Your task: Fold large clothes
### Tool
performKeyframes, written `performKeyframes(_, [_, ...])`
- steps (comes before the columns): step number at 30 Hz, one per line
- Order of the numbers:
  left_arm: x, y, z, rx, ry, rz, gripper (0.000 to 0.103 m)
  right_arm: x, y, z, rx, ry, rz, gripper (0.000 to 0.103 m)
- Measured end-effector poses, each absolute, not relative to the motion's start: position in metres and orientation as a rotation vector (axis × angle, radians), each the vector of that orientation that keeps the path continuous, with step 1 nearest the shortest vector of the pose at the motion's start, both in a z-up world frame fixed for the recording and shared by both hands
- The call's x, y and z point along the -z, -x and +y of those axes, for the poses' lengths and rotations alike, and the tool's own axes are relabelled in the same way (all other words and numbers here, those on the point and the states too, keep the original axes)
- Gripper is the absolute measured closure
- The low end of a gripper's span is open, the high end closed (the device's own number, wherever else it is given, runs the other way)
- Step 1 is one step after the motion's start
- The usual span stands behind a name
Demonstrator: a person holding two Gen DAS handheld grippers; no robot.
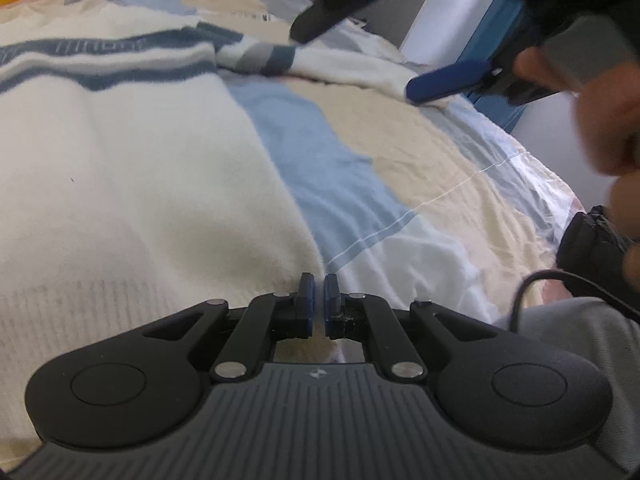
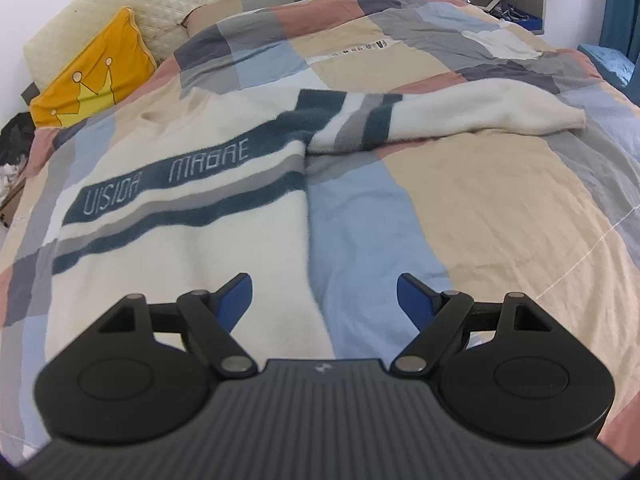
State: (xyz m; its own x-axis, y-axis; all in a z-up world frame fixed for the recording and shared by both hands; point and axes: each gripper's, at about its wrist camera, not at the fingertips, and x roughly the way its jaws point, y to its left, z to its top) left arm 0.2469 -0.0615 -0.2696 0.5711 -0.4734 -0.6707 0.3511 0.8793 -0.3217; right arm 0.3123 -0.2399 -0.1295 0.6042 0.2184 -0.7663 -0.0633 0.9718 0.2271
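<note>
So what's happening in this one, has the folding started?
A person holds tongs in each hand over a cream sweater with dark blue stripes, spread on a patchwork bedspread. The left tongs are shut at the sweater's near edge; whether they pinch fabric is unclear. The right tongs are open and empty. One sleeve lies stretched sideways, unfolded.

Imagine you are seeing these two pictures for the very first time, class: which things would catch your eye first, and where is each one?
The cream sweater with dark blue stripes and pale lettering lies spread across the patchwork bed cover, one sleeve stretched towards the right. A bright yellow cushion with a crown drawing leans at the headboard, upper left. Low in the right wrist view, the right claw stands open above the sweater's edge.
</note>
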Motion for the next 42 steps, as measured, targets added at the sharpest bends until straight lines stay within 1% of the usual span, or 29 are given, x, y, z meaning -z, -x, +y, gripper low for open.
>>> performKeyframes(3, [0.263,-0.245,-0.053,0.495,0.187,0.852,0.094,0.130,-0.310,-0.235,-0.169,-0.168,0.917,0.022])
performKeyframes(5, [0.260,-0.243,-0.044,0.496,0.239,0.865,0.088,0.128,-0.307,-0.232,-0.171,-0.159,0.920,0.022])
performKeyframes(7, [0.254,-0.238,-0.030,0.486,0.294,0.858,0.078,0.123,-0.303,-0.230,-0.179,-0.158,0.914,0.022])
performKeyframes(13, [0.226,-0.211,0.010,0.399,0.335,0.778,0.065,0.110,-0.284,-0.217,-0.232,-0.185,0.897,0.022])
performKeyframes(15, [0.217,-0.202,0.025,0.361,0.355,0.752,0.063,0.106,-0.277,-0.209,-0.253,-0.193,0.903,0.022])
performKeyframes(21, [0.194,-0.171,0.078,0.208,0.386,0.663,0.063,0.096,-0.259,-0.175,-0.299,-0.197,0.896,0.022])
performKeyframes(26, [0.186,-0.152,0.121,0.081,0.400,0.615,0.063,0.113,-0.257,-0.146,-0.354,-0.242,0.924,0.022])
performKeyframes(29, [0.190,-0.148,0.149,0.006,0.452,0.613,0.062,0.133,-0.261,-0.128,-0.385,-0.264,0.955,0.022])
performKeyframes(31, [0.196,-0.147,0.168,-0.042,0.514,0.619,0.056,0.148,-0.262,-0.116,-0.400,-0.266,0.965,0.022])
performKeyframes(36, [0.215,-0.149,0.207,-0.172,0.645,0.652,0.055,0.185,-0.263,-0.098,-0.456,-0.295,0.983,0.022])
performKeyframes(38, [0.221,-0.147,0.215,-0.207,0.685,0.660,0.055,0.193,-0.265,-0.095,-0.452,-0.277,0.974,0.022])
performKeyframes(40, [0.225,-0.143,0.223,-0.247,0.713,0.669,0.051,0.198,-0.268,-0.095,-0.438,-0.264,0.972,0.022])
performKeyframes(42, [0.229,-0.141,0.227,-0.278,0.725,0.673,0.051,0.202,-0.270,-0.093,-0.426,-0.250,0.971,0.022])
